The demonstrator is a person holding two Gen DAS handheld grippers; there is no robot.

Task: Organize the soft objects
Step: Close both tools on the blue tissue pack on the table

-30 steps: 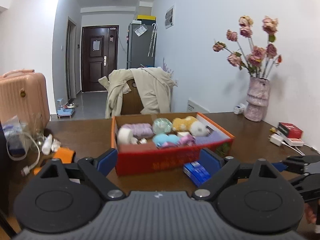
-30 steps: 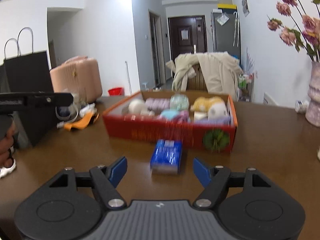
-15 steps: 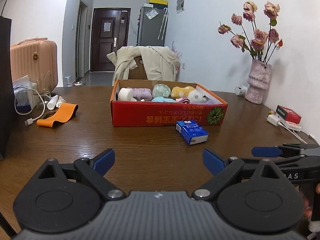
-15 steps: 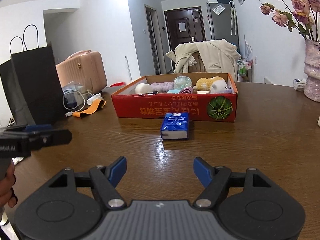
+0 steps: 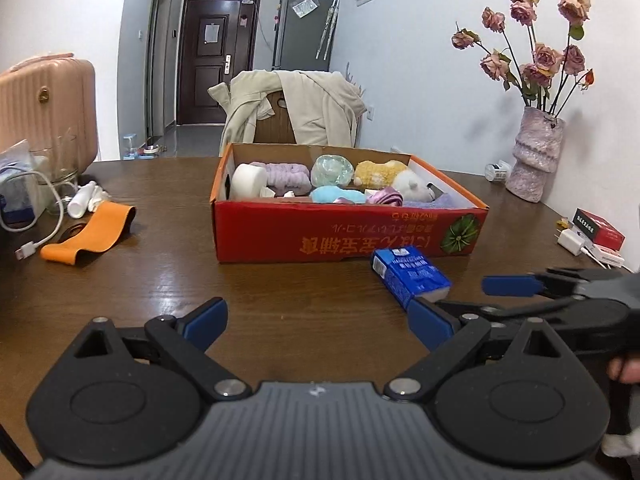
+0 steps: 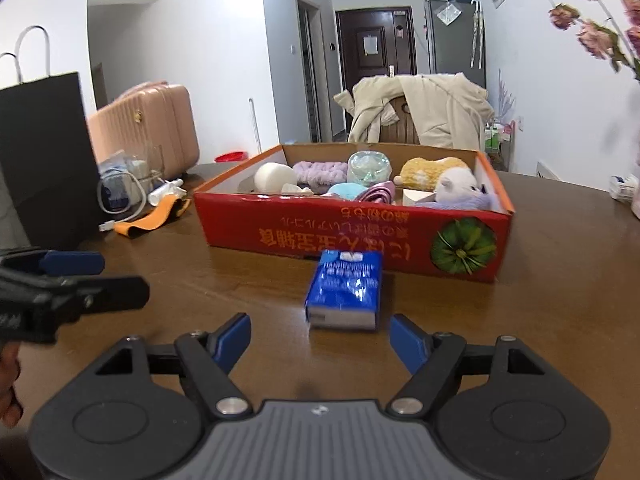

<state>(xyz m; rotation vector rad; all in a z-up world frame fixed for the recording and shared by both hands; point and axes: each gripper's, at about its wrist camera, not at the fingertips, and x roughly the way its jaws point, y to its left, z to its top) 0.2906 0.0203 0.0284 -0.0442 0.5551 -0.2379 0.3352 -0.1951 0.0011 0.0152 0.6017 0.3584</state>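
A red cardboard box (image 5: 344,236) stands mid-table and holds several soft things: a white roll (image 5: 248,181), a lilac headband (image 5: 289,174), a yellow plush (image 5: 378,172) and a white plush (image 5: 412,185). A blue tissue pack (image 6: 344,288) lies on the table just in front of the box. My right gripper (image 6: 320,338) hovers open right behind the pack, nothing between its fingers. To its left my left gripper (image 5: 318,320) is wide open and empty over bare wood. The blue tissue pack (image 5: 410,276) lies ahead of the left gripper's right finger.
An orange strap (image 5: 90,234), white cable and small bottles lie left of the box. A black paper bag (image 6: 44,160) stands at the left edge. At the right are a vase of roses (image 5: 534,160), a charger and a red packet (image 5: 600,228). A coat-draped chair is behind the table.
Both grippers pulled back from close to the box, then came forward and lower again. The left jaws have spread a little wider. The blue pack stays in front of the box.
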